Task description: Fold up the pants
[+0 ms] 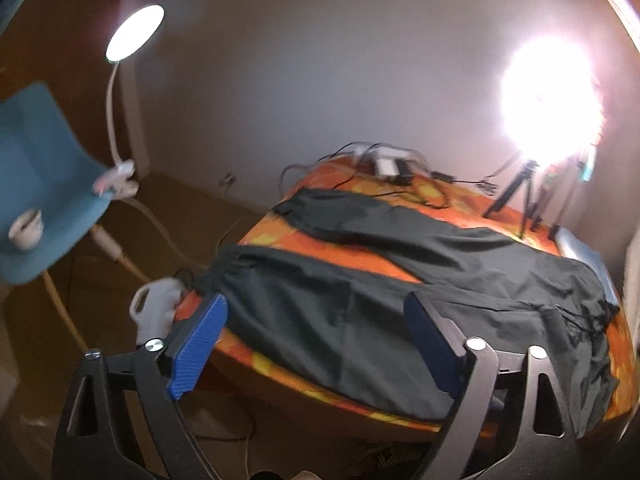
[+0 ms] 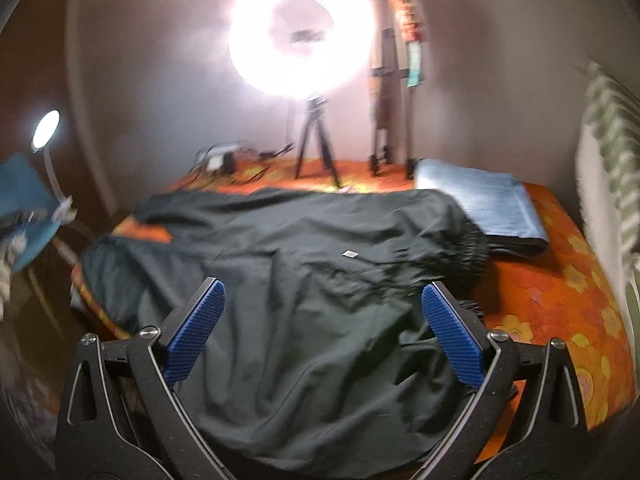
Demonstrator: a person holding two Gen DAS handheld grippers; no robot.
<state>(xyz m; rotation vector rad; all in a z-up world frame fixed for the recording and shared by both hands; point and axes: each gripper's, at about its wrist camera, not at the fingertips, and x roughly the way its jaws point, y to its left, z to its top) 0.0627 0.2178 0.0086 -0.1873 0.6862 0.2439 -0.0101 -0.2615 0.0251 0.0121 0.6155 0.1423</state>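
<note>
Dark pants (image 2: 304, 280) spread flat on orange bed (image 2: 560, 292), left gripper (image 1: 316, 344) and right gripper (image 2: 324, 332) above — jaws wide, empty, folded jeans (image 2: 484, 204) beside waistband.

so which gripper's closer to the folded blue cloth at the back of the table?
Right. The right gripper hangs over the pants' waist end, beside the blue cloth. The left gripper is toward the leg end, farther away.

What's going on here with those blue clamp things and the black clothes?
A person is holding two grippers above dark pants spread flat on an orange flowered tablecloth. The left gripper and right gripper are both open and hold nothing. The pant legs lie apart, so folding has not started. Folded jeans sit beside them.
</note>
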